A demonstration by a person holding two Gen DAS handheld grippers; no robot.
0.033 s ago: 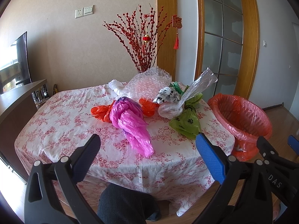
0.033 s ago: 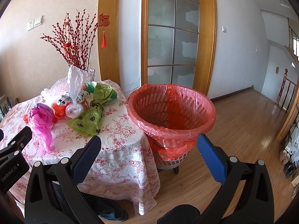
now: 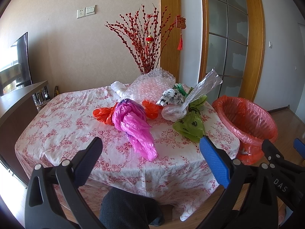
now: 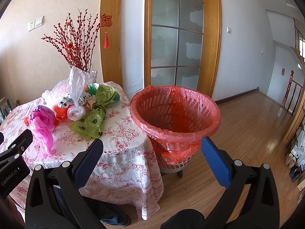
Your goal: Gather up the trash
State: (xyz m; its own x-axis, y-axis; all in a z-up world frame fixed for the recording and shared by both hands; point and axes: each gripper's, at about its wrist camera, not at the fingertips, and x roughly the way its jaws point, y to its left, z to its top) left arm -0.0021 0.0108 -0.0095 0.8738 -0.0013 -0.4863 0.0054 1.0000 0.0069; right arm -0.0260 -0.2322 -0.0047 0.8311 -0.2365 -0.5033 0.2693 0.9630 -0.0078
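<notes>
Nearest to us, at the bottom of the left wrist view, our left claw (image 3: 150, 150) is spread wide with nothing between its fingers, hovering short of the tabletop (image 3: 63, 126) and its floral cloth. Likewise our right claw (image 4: 151, 151) stands wide and empty at the bottom of the right wrist view, in front of the bin.

Just past the left claw, at frame center, lies the pink bag (image 3: 135, 126), its tail trailing toward the near edge. Behind it, touching, are two orange bags (image 3: 103, 114). Right of center sits the green paw-print bag (image 3: 190, 126), with a knotted clear bag (image 3: 176, 111) against it. Farther back rests bubble wrap (image 3: 152, 85), then red berry branches (image 3: 144, 43) at upper center.

At the right edge, beside the tabletop, stands the basket lined with a red bag (image 4: 175, 112), open on top.
</notes>
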